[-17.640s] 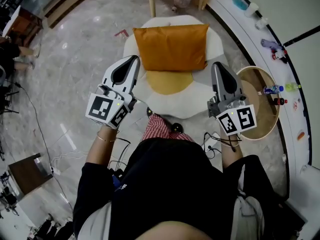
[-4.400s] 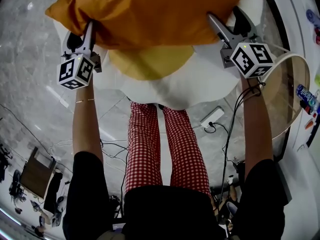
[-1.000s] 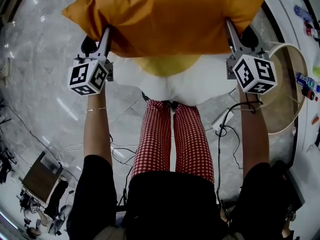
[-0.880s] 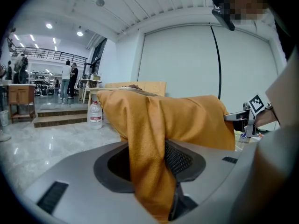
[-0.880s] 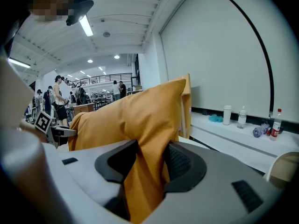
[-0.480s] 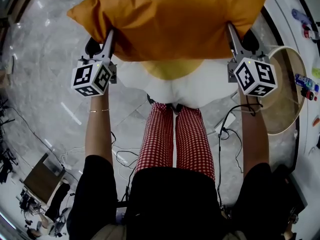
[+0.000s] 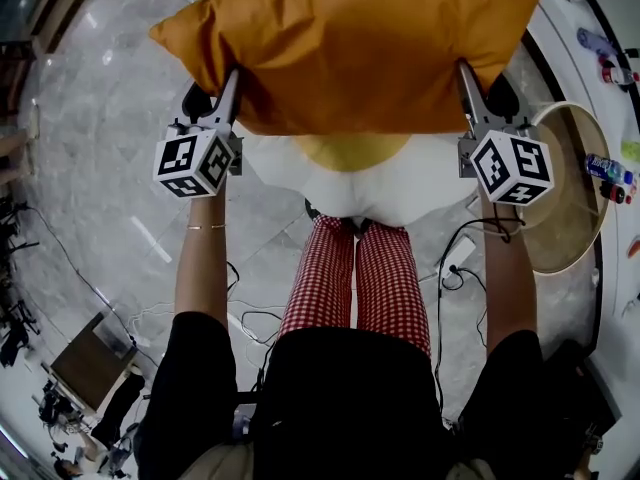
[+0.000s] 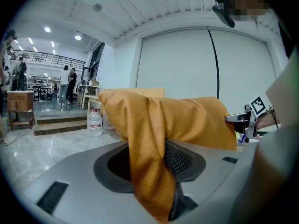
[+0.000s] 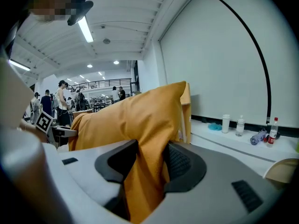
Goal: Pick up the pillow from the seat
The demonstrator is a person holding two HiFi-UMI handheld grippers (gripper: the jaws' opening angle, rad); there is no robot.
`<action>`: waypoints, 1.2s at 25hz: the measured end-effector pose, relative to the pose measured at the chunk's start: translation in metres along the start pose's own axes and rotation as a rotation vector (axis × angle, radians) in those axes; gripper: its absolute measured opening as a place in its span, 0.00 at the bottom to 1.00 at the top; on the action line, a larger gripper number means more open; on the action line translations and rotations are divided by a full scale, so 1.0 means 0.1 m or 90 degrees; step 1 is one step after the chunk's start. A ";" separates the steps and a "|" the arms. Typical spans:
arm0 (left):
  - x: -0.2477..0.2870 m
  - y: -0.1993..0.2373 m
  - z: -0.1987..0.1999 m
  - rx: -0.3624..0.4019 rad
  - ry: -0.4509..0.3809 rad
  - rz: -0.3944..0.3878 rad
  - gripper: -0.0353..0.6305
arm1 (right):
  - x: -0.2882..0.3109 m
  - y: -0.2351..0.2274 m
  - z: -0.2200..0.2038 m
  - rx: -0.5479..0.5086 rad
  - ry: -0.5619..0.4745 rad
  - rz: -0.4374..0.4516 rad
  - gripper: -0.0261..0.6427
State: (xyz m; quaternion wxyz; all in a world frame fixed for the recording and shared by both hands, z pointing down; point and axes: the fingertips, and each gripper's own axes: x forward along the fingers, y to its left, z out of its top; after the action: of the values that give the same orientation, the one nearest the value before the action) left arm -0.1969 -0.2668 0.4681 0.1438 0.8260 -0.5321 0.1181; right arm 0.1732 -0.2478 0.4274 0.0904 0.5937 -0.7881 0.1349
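Pale, seemingly marble floor [image 7: 100,168], white wall [image 8: 177,64], ceiling strip light [image 9: 86,29]

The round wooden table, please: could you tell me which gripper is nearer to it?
Right. The right gripper, clamped on the pillow, is just beside the table; the left gripper grips the pillow's opposite edge.

Pillow [image 7: 345,48] spans from left gripper [image 7: 230,83] to right gripper [image 7: 466,76], one edge pinched between each gripper's fingers. Seat [image 7: 400,183] lies beneath.
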 end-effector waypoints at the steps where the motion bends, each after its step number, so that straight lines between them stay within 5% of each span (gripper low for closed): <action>1: -0.01 -0.01 0.04 0.001 -0.001 -0.001 0.35 | -0.02 0.00 0.03 0.000 -0.001 -0.001 0.34; 30: -0.40 0.01 1.24 0.011 -0.037 -0.013 0.35 | -0.34 0.26 1.24 -0.012 -0.062 -0.006 0.34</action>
State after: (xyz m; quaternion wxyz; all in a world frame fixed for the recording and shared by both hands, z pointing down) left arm -0.2095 -0.2783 0.3390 0.1222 0.8356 -0.5267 0.0971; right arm 0.1601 -0.2493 0.2965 0.0577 0.6024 -0.7900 0.0980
